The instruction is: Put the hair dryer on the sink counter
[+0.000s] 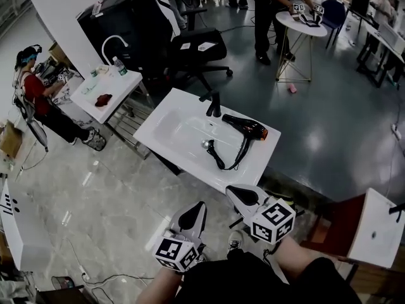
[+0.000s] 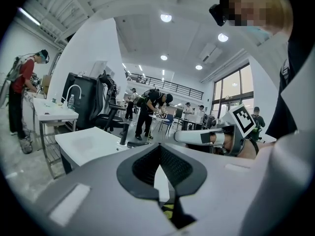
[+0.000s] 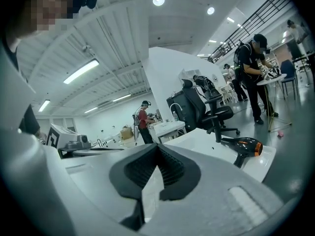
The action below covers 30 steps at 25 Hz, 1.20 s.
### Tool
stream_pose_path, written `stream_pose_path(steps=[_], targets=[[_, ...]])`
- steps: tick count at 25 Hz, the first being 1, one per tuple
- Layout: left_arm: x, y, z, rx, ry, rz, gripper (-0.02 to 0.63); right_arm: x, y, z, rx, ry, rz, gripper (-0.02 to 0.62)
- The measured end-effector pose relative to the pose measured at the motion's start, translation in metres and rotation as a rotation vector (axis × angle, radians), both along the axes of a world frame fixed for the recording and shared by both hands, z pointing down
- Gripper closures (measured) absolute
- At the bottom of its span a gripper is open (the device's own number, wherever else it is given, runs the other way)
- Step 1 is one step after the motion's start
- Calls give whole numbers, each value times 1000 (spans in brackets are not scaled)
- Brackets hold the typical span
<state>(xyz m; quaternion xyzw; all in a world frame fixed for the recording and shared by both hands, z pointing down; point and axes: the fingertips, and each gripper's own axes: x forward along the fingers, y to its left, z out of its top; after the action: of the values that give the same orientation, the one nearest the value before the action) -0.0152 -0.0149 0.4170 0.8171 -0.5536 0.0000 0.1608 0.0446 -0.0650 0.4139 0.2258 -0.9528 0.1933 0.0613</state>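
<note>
The black hair dryer (image 1: 248, 128) with an orange nozzle lies on the right side of the white sink counter (image 1: 166, 118). Its cord (image 1: 220, 156) loops into the basin near the drain, in front of the black faucet (image 1: 214, 105). My left gripper (image 1: 195, 211) and right gripper (image 1: 239, 194) hang close to my body, short of the counter's near edge, both shut and holding nothing. In the right gripper view the hair dryer (image 3: 244, 145) lies ahead to the right of the shut right gripper (image 3: 156, 173). The left gripper (image 2: 158, 165) points past the counter (image 2: 91, 144).
A black office chair (image 1: 190, 46) stands behind the counter. A second white sink table (image 1: 104, 90) with a bottle is at the left, where a person in red (image 1: 38, 94) works. People stand at a round table (image 1: 302, 24) at the back. Another white table (image 1: 376, 230) is at the lower right.
</note>
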Motion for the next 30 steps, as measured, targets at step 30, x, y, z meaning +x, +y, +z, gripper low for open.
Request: stream_pose_path(steps=[30], targets=[[-101,102,8,4,49,98,603,-94,122,6,-11,48,104,594]])
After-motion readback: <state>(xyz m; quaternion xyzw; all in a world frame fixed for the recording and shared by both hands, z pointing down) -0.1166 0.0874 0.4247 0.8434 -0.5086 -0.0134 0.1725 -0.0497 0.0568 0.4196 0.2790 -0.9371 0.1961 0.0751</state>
